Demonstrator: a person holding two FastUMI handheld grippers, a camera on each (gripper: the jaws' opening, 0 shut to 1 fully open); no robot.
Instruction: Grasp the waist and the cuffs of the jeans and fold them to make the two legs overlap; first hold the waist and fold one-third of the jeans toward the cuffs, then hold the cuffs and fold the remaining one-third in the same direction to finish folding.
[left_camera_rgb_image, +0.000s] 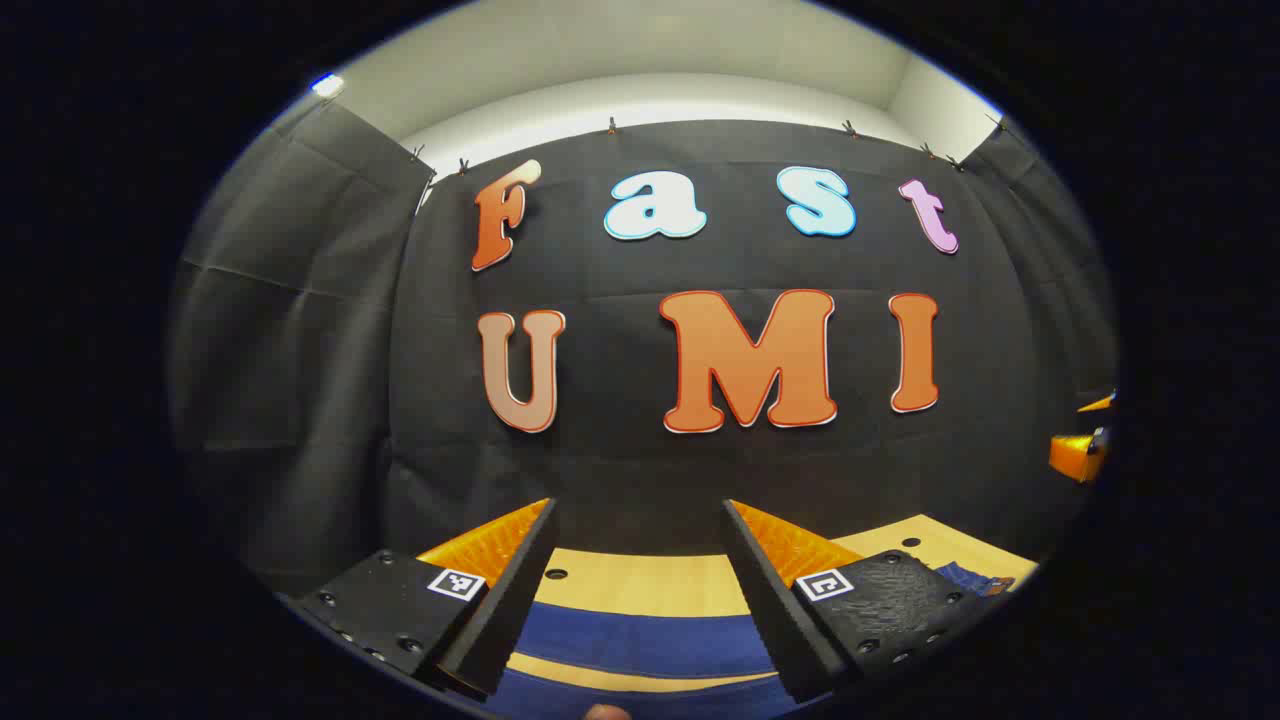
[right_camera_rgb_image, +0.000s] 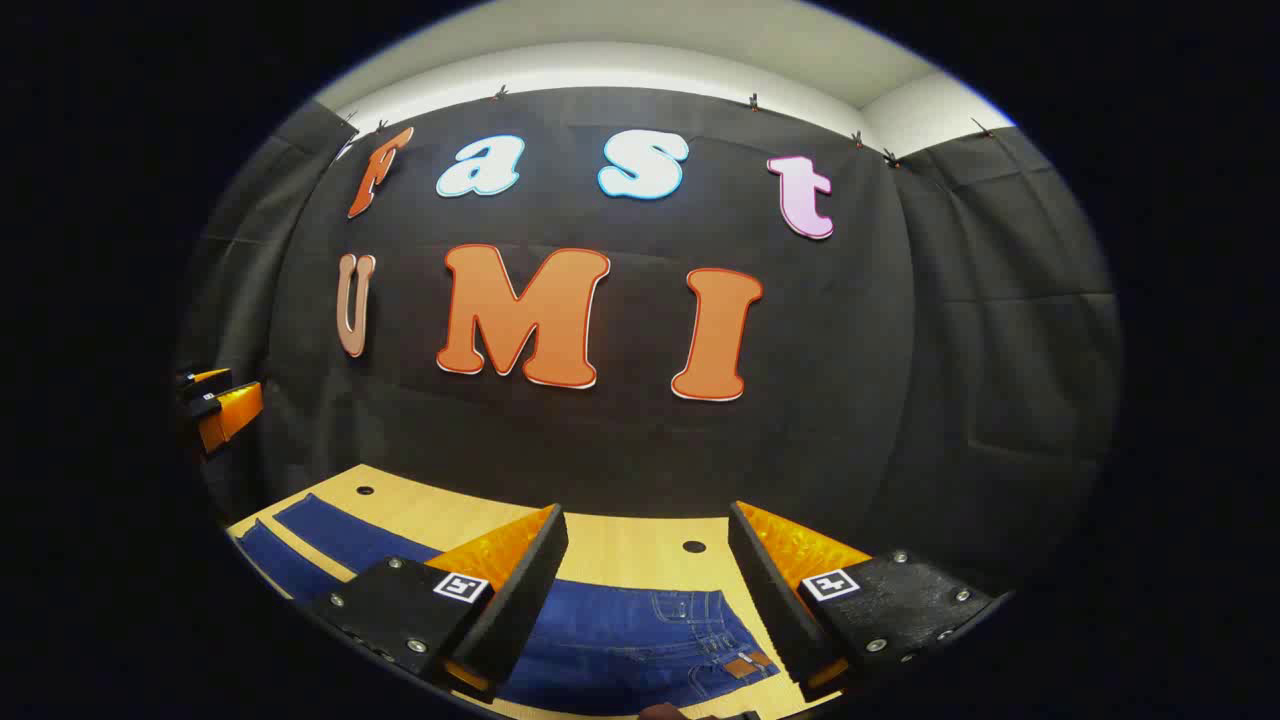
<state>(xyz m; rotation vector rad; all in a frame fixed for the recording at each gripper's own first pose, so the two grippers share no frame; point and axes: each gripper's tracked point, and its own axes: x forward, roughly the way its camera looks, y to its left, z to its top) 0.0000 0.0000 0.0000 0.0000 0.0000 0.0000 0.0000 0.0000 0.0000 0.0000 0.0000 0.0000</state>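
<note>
Booth, black cloth wall behind, light wood counter (right_camera_rgb_image: 600, 545) with small holes. Jeans (right_camera_rgb_image: 620, 640) flat on counter, legs apart toward left, waist under right tongs (right_camera_rgb_image: 648, 590). Left tongs (left_camera_rgb_image: 640, 590) above leg area, jaws wide apart, holding nothing. Right tongs same: spread wide, empty.

Risks, judged: grabbing single denim layer so legs misalign; uneven lift skews fold; leather patch end bunching.

Obstacles: none near jeans.

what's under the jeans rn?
The jeans lie flat on a light wooden table with small dark holes in it. The legs lie apart, with bare wood between them. The tabletop under the denim is covered.
</note>
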